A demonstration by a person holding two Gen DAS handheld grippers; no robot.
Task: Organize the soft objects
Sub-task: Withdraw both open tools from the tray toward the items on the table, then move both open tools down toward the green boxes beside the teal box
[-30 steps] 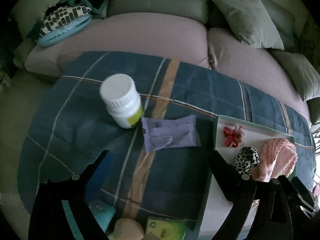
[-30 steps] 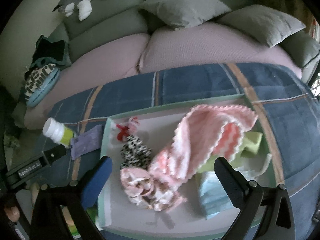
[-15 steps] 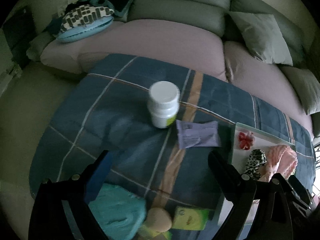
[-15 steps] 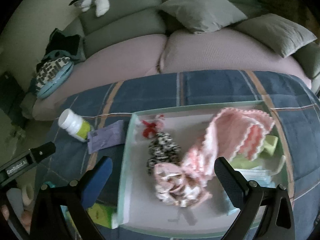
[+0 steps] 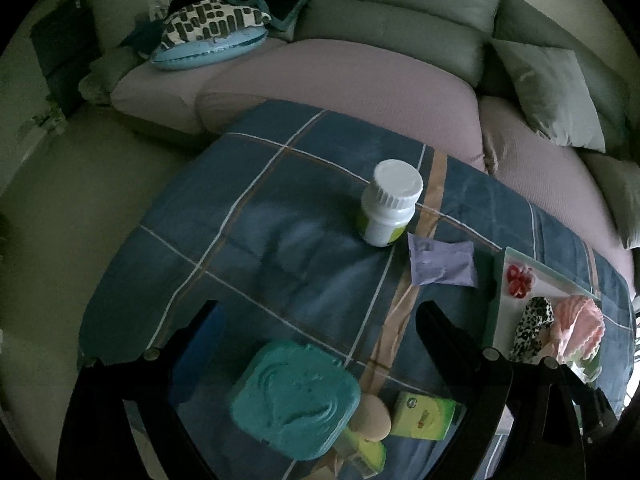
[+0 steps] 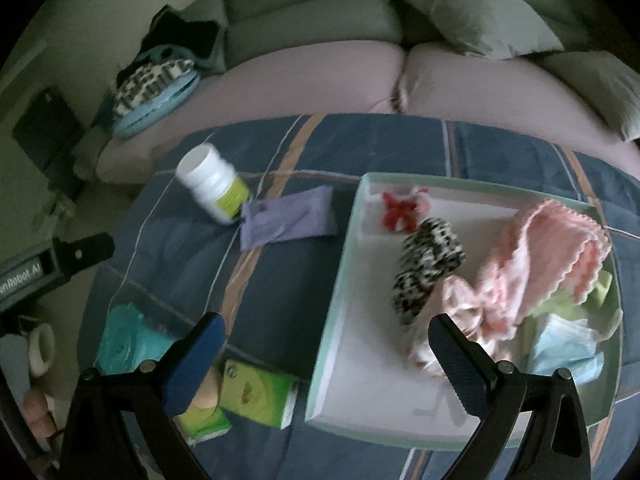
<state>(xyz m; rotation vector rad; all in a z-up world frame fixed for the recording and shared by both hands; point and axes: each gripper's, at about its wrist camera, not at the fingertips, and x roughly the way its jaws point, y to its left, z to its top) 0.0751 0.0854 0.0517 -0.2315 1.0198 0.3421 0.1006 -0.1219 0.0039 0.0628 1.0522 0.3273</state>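
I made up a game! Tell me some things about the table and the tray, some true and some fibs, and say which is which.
1. The white bottle stands in the tray. False: it stands on the blanket, outside the tray.
2. The purple packet lies beside the bottle. True.
3. The spotted scrunchie is in the tray. True.
4. The right gripper holds the pink cloth. False: its jaws are open and empty.
5. The teal sponge lies near the left gripper. True.
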